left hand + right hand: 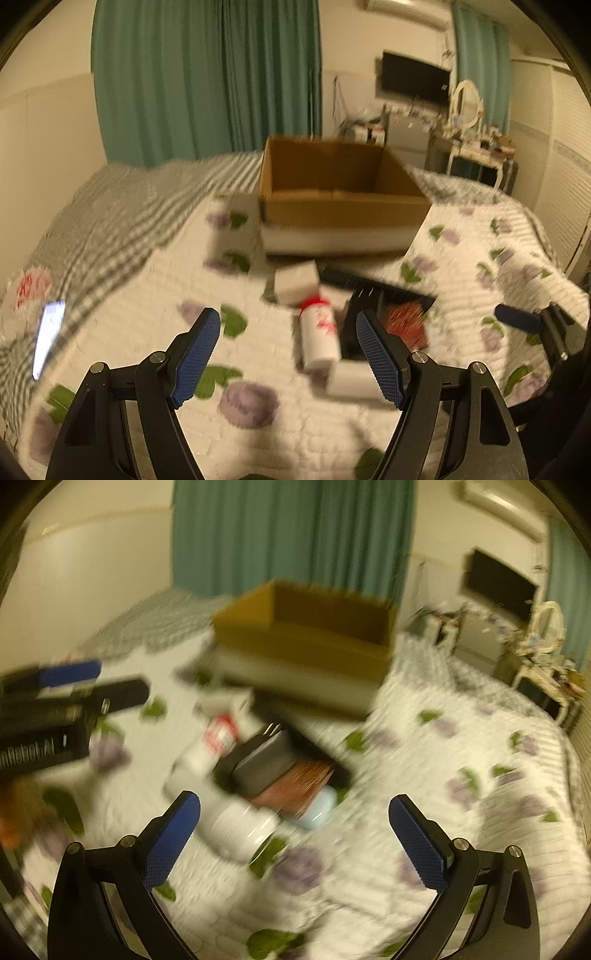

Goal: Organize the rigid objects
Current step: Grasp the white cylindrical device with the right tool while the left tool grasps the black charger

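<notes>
Two wrist views were recorded, both blurred. Largest item: a bed with a white floral quilt (480, 266) filled the lower half of each frame, with a grey striped cover (122, 206) at left of the left wrist view. Teal curtains (207, 74) hung across the top centre. An open cardboard box (343, 206) sat at centre frame on the quilt, resting on a pale layer beneath it. A dark screen (413, 79) was on the wall at upper right, with a cluttered dresser (476, 147) below it.

Task items lay in a loose pile just below the box, at frame centre. A black tray (391, 299) held a reddish bristly item (406, 325); its kind could not be made out. A white bottle with red cap (319, 332) lay on its side touching the tray's left edge. A white block (295, 282) sat above the bottle, near the box. Another white block (351, 380) lay below the bottle. A lit phone (48, 336) lay at far left, well apart from the pile.

The left gripper (288, 354) had jaws spread wide, nothing between the pads, and touched nothing; the bottle showed in the gap beyond it. The right gripper (295, 838) likewise stood wide open and empty above the quilt, with the pile beyond its left finger. No item blocked either one's path to the pile.
</notes>
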The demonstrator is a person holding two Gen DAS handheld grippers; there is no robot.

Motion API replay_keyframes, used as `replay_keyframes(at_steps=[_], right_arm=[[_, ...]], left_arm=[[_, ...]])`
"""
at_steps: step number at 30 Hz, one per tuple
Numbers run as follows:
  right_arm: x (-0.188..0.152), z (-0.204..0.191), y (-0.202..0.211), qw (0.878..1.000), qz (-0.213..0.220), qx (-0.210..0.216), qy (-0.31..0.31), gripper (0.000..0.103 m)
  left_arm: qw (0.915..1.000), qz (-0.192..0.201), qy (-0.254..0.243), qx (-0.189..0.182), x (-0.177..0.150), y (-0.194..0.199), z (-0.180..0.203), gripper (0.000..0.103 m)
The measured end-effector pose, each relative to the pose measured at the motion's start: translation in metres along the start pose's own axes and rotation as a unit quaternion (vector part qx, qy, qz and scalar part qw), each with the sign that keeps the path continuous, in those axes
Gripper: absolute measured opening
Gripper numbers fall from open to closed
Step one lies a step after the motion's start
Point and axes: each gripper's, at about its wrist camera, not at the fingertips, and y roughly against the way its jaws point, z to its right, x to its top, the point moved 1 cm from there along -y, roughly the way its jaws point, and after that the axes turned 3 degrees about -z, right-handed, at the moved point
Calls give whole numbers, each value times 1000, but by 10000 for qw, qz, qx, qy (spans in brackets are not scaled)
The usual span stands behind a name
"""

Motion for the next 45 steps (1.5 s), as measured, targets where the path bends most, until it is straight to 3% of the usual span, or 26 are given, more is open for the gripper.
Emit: replay_keyframes(at_steps=[9, 15, 16, 18, 24, 29, 35, 45], right_arm=[[-6, -25, -43, 9960, -545, 409, 582, 79], [-5, -36, -54, 9943, -581, 139, 885, 78], [-6, -36, -53, 9944, -569, 175, 877, 70], [-7, -34, -49, 9944, -563, 108, 885, 63], [-4, -8, -10, 9991, -76, -7, 406, 62], [12, 29, 9, 9996, 104, -244, -115, 62], [33, 66, 19, 9977, 245, -527, -348, 62], [26, 95, 3, 9962, 104, -281, -817, 62]], left_arm=[[9990, -334, 156, -242, -11, -17, -10, 79], [9982, -489, 282, -190, -12, -23, -15, 79], [9982, -495, 281, -177, -12, -24, -15, 79], [9983, -511, 265, -119, -12, -24, -14, 79], [9983, -512, 264, 47, -12, -24, -15, 79], [9985, -536, -44, 137, -10, -25, 2, 79], [9963, -728, -385, -231, -1, -43, 41, 79], [9902, -1032, -648, -682, 5, -97, 80, 76]])
